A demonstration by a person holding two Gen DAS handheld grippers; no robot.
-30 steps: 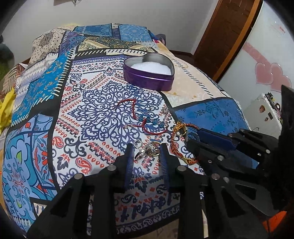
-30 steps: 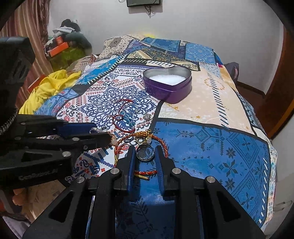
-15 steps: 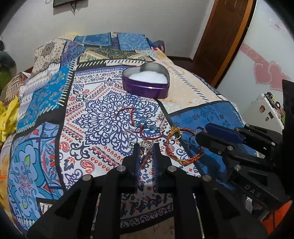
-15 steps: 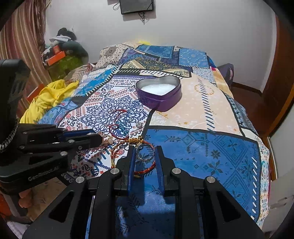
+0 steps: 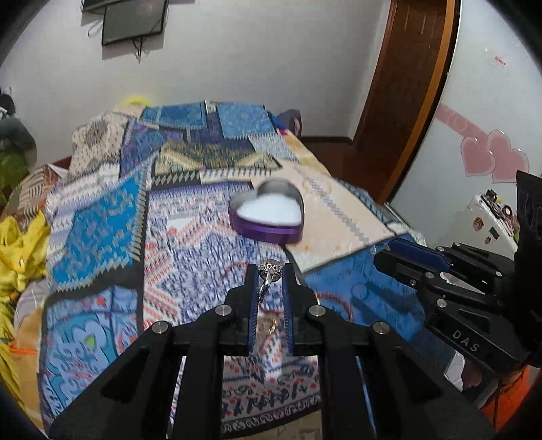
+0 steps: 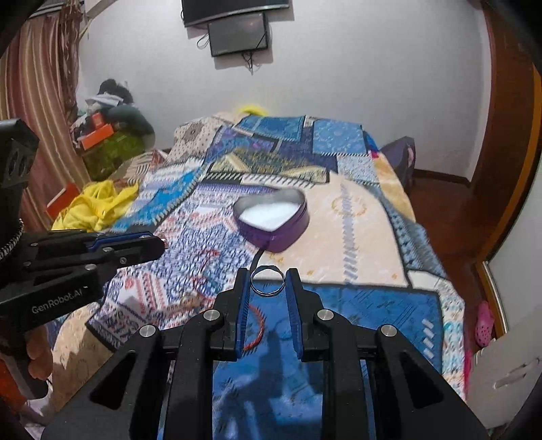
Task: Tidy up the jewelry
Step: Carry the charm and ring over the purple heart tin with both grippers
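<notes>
My left gripper (image 5: 270, 270) is shut on a silver jewelled ring (image 5: 269, 270) and holds it above the patterned bedspread (image 5: 101, 237). My right gripper (image 6: 267, 276) is shut on a plain silver band ring (image 6: 267, 280), also lifted. A purple heart-shaped tin (image 5: 267, 213) with white lining sits open on the bed ahead of both grippers; it also shows in the right wrist view (image 6: 272, 220). A red and gold bracelet (image 6: 255, 328) and red cords (image 6: 206, 260) lie on the bedspread below the grippers. The left gripper shows at the left of the right wrist view (image 6: 159, 242).
A yellow cloth (image 6: 98, 203) lies at the bed's left side. A wooden door (image 5: 410, 84) stands to the right. A wall screen (image 6: 237, 32) hangs behind the bed. Clutter is piled in the far left corner (image 6: 108, 125).
Both grippers have risen off the bedspread, each carrying its ring, and tilted up toward the heart tin. The bracelet and cords stayed on the bed.
</notes>
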